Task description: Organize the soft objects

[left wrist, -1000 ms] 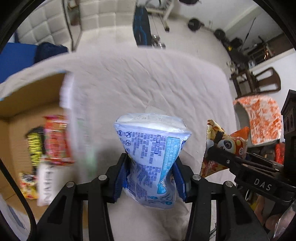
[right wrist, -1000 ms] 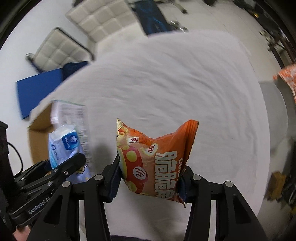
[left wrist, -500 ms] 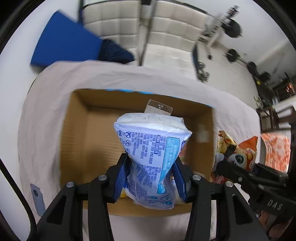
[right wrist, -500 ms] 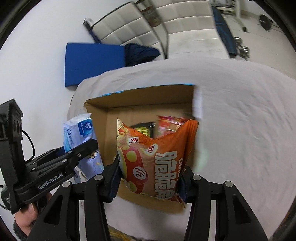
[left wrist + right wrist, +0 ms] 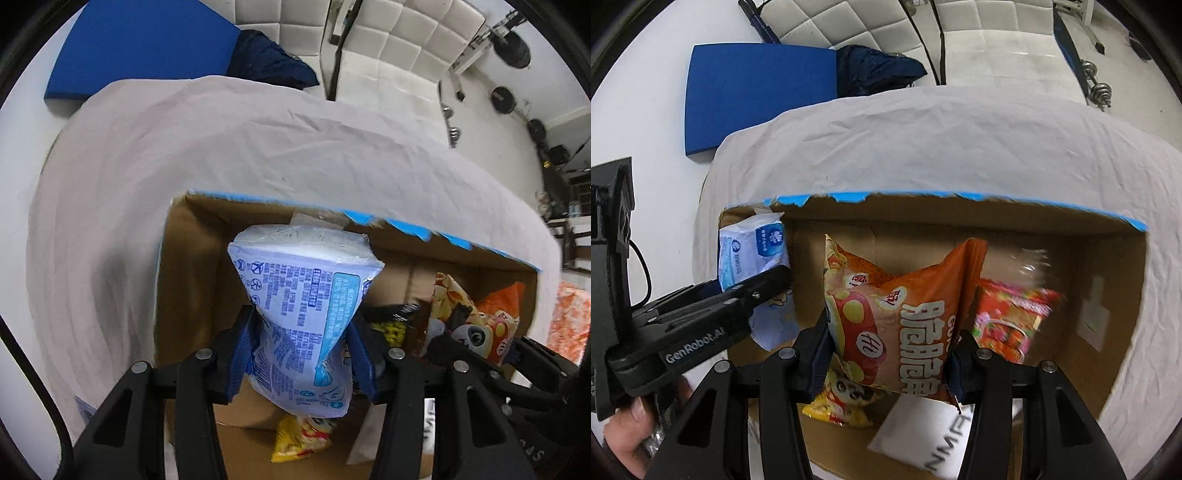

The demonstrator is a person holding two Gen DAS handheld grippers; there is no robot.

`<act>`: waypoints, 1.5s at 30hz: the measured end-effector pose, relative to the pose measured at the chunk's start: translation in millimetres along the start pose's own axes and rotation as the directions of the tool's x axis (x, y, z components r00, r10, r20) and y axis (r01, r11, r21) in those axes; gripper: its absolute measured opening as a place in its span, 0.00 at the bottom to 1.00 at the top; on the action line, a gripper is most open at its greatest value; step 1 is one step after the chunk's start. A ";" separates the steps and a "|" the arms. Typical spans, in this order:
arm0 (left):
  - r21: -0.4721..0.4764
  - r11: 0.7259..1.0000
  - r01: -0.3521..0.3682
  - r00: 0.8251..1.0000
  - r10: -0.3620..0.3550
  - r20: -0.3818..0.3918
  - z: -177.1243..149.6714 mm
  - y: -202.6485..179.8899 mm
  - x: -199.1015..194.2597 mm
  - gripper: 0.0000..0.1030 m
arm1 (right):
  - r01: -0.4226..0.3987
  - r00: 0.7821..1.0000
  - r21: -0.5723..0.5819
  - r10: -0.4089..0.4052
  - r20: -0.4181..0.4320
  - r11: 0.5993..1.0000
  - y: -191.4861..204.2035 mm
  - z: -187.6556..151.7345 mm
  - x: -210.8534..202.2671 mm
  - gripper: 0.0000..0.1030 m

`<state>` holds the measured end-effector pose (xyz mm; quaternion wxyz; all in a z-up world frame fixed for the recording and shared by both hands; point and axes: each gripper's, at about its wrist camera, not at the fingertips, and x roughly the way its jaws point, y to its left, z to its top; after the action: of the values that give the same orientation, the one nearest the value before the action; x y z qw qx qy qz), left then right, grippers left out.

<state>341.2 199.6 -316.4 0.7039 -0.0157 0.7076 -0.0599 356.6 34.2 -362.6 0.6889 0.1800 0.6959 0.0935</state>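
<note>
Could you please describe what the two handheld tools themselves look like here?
Both are black plastic with silver screws and blue pads inside the fingers. The left tool carries white "GenRobot.AI" lettering, a black cable and a boxy black rear housing. The right tool matches it. The bare hand shows no sleeve.

**Colours and patterns around the box**

The tissue pack [image 5: 306,314] is pale blue and white with dark blue print and a brighter blue panel. The snack bag [image 5: 901,317] is orange with a red patch, pale yellow dots and white lettering. The box [image 5: 1108,295] is brown cardboard with torn bright blue tape along its rim. In it lie a yellow packet [image 5: 834,406], a red packet [image 5: 1008,317] with a busy multicoloured pattern, and a white pack [image 5: 931,432] with black letters. The cloth [image 5: 258,147] is off-white and plain. The mat [image 5: 757,96] is solid blue. Both grippers [image 5: 301,354] [image 5: 890,354] are black with blue pads [image 5: 240,354].
</note>
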 end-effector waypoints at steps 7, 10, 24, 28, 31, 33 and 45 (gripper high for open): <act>-0.005 1.000 -0.028 1.000 0.028 0.004 8.6 -0.3 -2.3 0.60 | 0.024 0.999 0.012 -0.024 0.038 1.000 -4.5 3.7 -3.8 0.96; -0.017 1.000 -0.016 1.000 0.016 0.018 8.6 5.0 -4.6 0.71 | 0.055 0.997 0.008 -0.055 0.053 0.998 -6.2 1.1 -12.6 0.96; 0.013 1.000 -0.027 0.989 0.025 0.149 -34.3 -7.5 -36.6 0.98 | 0.255 0.963 0.018 -0.256 0.087 0.967 -22.9 -56.2 -56.4 1.00; 0.026 0.999 -0.032 0.983 0.026 0.181 -58.8 -12.6 -49.4 0.98 | 0.305 0.945 0.017 -0.305 0.119 0.952 -24.6 -81.8 -67.9 1.00; 0.031 0.999 -0.043 0.979 0.036 0.201 -78.4 -17.1 -56.9 0.98 | 0.309 0.941 0.021 -0.309 0.140 0.951 -25.9 -100.9 -77.4 1.00; 0.032 0.998 -0.045 0.977 0.037 0.209 -89.9 -20.7 -61.1 0.98 | 0.311 0.937 0.025 -0.311 0.158 0.950 -25.6 -111.7 -83.3 1.00; 0.055 0.994 -0.097 0.954 0.077 0.291 -131.6 -40.8 -88.9 0.98 | 0.323 0.923 0.037 -0.324 0.210 0.946 -22.7 -153.7 -118.3 1.00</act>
<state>208.0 176.8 -223.4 0.8016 0.0311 0.5949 -0.0500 199.6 -13.4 -256.6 0.7654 0.0722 0.6381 -0.0417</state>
